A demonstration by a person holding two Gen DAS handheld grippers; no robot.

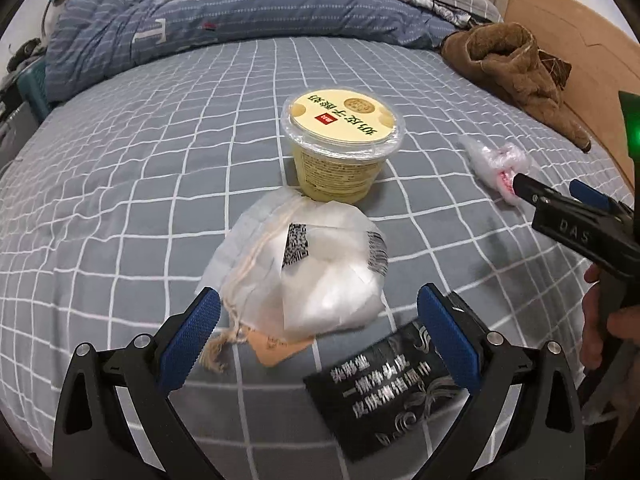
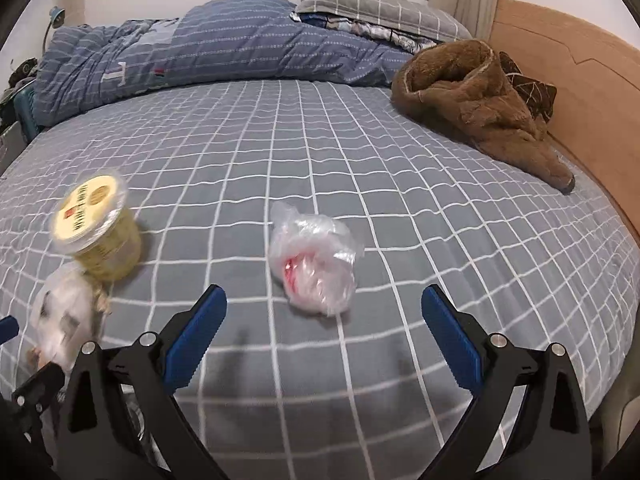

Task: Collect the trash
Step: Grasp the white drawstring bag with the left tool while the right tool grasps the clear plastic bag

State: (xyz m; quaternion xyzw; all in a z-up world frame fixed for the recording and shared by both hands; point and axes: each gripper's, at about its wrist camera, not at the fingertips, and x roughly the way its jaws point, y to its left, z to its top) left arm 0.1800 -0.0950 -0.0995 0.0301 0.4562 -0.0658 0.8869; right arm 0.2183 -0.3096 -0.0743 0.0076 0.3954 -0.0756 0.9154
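Observation:
Trash lies on a grey checked bed sheet (image 1: 120,184). A white drawstring pouch with barcode labels (image 1: 304,276) lies just ahead of my open left gripper (image 1: 318,324), partly between its blue pads. A black sachet with white writing (image 1: 384,384) lies under the right pad. A yellow lidded cup (image 1: 340,144) stands behind the pouch. A crumpled clear plastic bag with pink inside (image 2: 316,260) lies just ahead of my open right gripper (image 2: 324,312). The right gripper (image 1: 552,192) also shows in the left wrist view, close to that bag (image 1: 496,164).
A folded blue quilt (image 2: 224,48) and pillows (image 2: 380,4) lie at the far end of the bed. A brown fleece garment (image 2: 480,108) lies at the right by the wooden bed frame (image 2: 580,92). The cup (image 2: 96,224) and pouch (image 2: 64,312) show left in the right wrist view.

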